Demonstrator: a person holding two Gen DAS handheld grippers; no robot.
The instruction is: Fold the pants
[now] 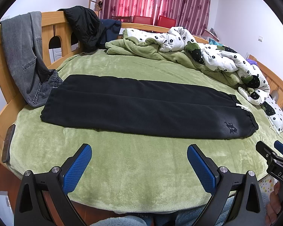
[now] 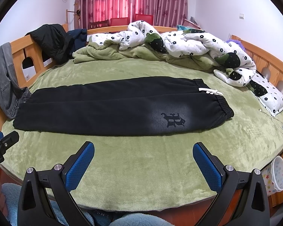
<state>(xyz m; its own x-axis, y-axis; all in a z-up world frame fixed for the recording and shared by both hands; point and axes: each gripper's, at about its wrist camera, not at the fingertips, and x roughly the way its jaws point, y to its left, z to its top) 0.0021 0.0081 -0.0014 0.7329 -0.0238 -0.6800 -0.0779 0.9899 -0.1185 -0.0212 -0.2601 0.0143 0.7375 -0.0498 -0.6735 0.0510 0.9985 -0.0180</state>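
1. My left gripper [image 1: 139, 156] hangs over the near edge of the bed [image 1: 141, 188] with its blue pads spread wide and nothing between them.
2. My right gripper [image 2: 143, 154] sits just beside it over the same near edge, jaws equally wide apart and empty.
3. The pants [image 1: 141, 109] lie straight ahead of both grippers, flat on the green blanket, past a bare strip of it and short of the bed's middle. Neither gripper touches them.
4. Their long axis runs across my view, parallel to the near edge. They look already doubled leg over leg, so I judge a crosswise fold comes next.
5. The waistband [image 2: 222, 105], with its white drawstring, points toward the right edge of the bed; the logo sits near it. My right gripper is the nearer one to that end.
6. The cuffs [image 1: 47, 109] point toward the left edge, touching the grey jeans [image 1: 22, 56] draped over the rail. My left gripper is nearer those.
7. A rumpled duvet [image 2: 179, 43] is heaped along the far edge, well apart from the pants.
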